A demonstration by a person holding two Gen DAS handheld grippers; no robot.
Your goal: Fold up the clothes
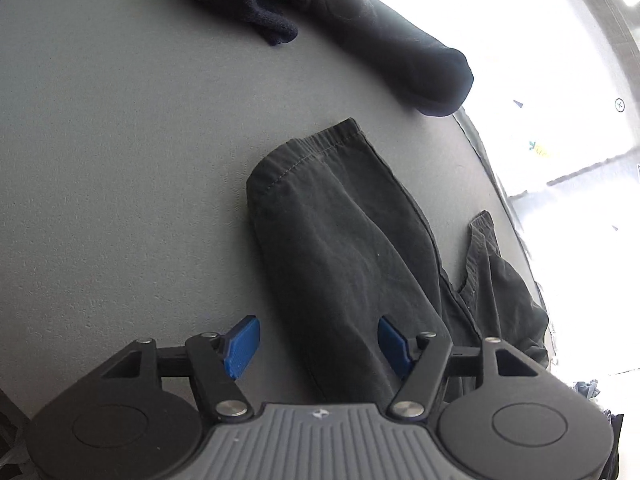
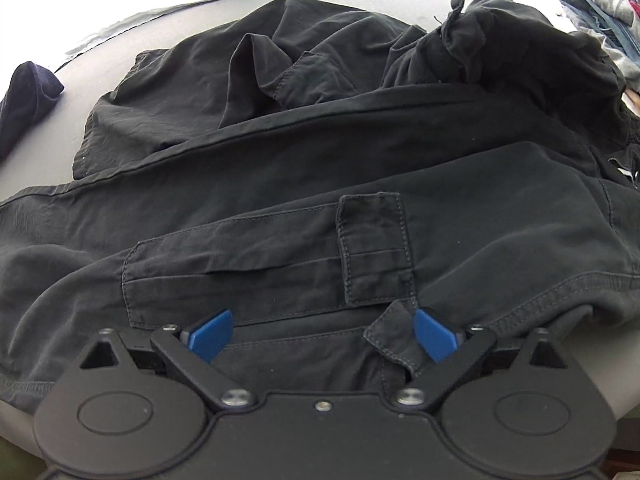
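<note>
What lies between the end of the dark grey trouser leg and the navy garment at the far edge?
In the left wrist view, only bare grey table lies between the trouser leg and the navy garment.

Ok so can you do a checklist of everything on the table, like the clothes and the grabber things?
Surface: grey table, flat, bare on the left side in the left wrist view.
Job's things: dark cargo trousers, spread out and rumpled, not yet folded; one trouser leg lies flat with its hem away from the camera.
Clutter: navy garment bunched at the far edge; pile of mixed clothes beyond the trousers.
Grippers: left gripper open, straddling the trouser leg; right gripper open, over the pocket flap.
Cables: nothing seen.
Surroundings: bright, washed-out floor past the table edge.
</note>
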